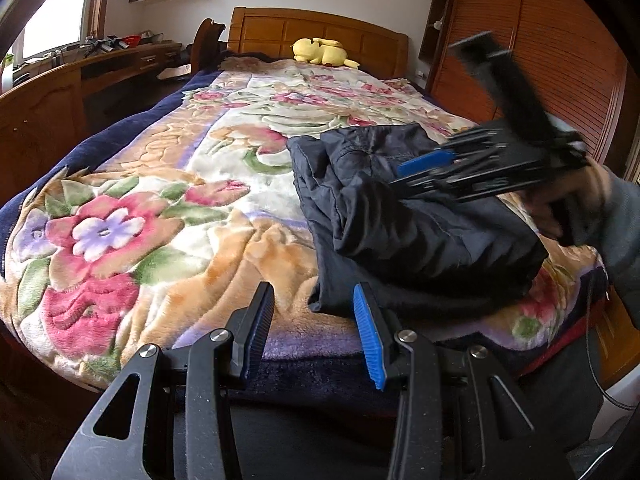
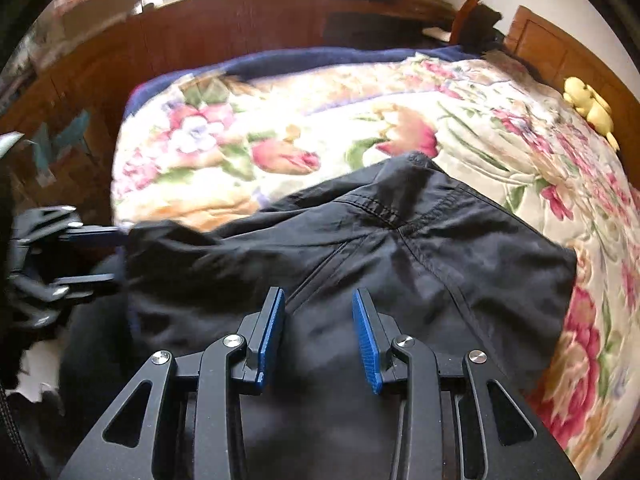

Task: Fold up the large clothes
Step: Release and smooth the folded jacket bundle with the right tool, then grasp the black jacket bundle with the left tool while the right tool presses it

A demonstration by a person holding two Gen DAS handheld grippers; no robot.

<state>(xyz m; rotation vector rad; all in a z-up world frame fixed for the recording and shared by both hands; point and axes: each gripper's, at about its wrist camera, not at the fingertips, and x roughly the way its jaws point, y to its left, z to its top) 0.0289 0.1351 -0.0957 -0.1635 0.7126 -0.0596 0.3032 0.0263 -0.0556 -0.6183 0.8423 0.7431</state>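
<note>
— Where is the dark garment found?

— It is seen bunched in folds on the flowered blanket of the bed, near the foot end, with a stitched seam turned up.

— How is the left gripper held?

— Its jaws are parted and nothing is clasped; the garment's edge lies just beyond them.

— And the right gripper?

— It is released too, held above the cloth, blurred in the left view. A yellow plush toy is seen by the headboard.
</note>
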